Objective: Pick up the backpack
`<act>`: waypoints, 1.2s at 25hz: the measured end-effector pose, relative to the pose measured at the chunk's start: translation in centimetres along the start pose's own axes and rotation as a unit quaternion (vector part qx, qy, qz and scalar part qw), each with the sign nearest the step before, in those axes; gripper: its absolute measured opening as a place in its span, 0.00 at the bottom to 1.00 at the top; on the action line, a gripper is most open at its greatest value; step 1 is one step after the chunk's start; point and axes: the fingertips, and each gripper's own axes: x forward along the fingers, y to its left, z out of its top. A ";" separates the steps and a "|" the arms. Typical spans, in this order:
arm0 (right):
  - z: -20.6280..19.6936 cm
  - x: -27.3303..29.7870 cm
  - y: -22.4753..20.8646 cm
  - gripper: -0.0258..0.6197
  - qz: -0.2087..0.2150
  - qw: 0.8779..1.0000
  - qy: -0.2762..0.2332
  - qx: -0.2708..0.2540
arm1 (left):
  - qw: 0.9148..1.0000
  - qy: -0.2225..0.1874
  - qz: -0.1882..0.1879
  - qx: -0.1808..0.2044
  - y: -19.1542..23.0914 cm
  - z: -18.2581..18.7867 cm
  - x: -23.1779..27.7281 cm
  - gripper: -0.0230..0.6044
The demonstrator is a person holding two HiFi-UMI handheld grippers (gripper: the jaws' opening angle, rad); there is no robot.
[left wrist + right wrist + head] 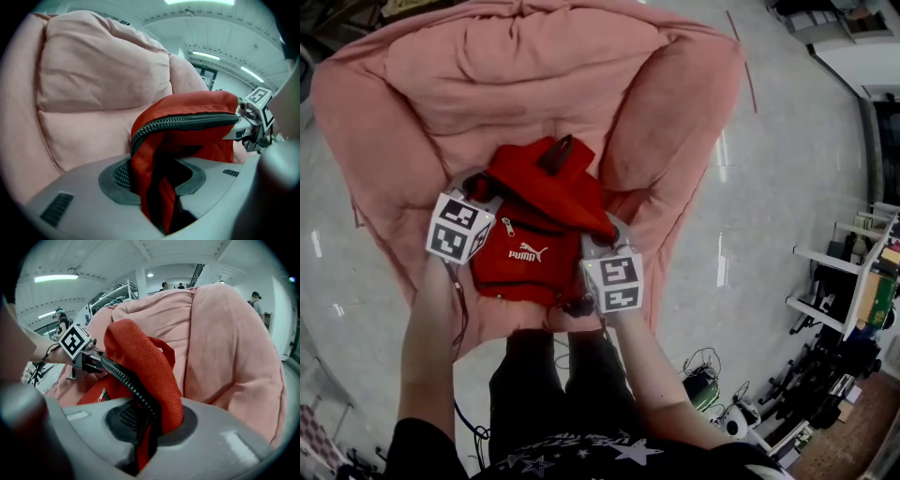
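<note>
Nearest, at the bottom of the head view, the person's forearms reach forward with one tool on each flank of the red backpack (534, 246). The right tool (612, 228) has its jaws nearly together, pinching a fold of mesh fabric and the zip edge (129, 376) firmly between the pads. The left tool (480, 185) stands wider, around a thicker fold of the zip edge. In the left gripper view that fold fills the gap and seems to touch both pads, though this grip looks less settled than the other.

So the reach and the two-sided grasp look done. The lift is what is left. The backpack seems to lie on the seat of the pink beanbag chair (534, 66), in the middle of the frame, and nothing shows it clear of the cushion.

Its front pocket with the white logo (528, 253) faces up at the camera. The long axis runs from the lower middle of the frame, by the person, up towards the backrest, leaning slightly right. The dark top handle (559, 152) marks the far end.

Beyond it the beanbag's backrest fills the upper frame, with the glossy floor (787, 169) around it.
</note>
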 end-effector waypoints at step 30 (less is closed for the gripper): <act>1.5 -18.1 6.2 0.05 0.170 0.984 -0.032 0.036 | 0.960 -0.154 0.056 -0.228 -15.4 1.1 -21.3 0.06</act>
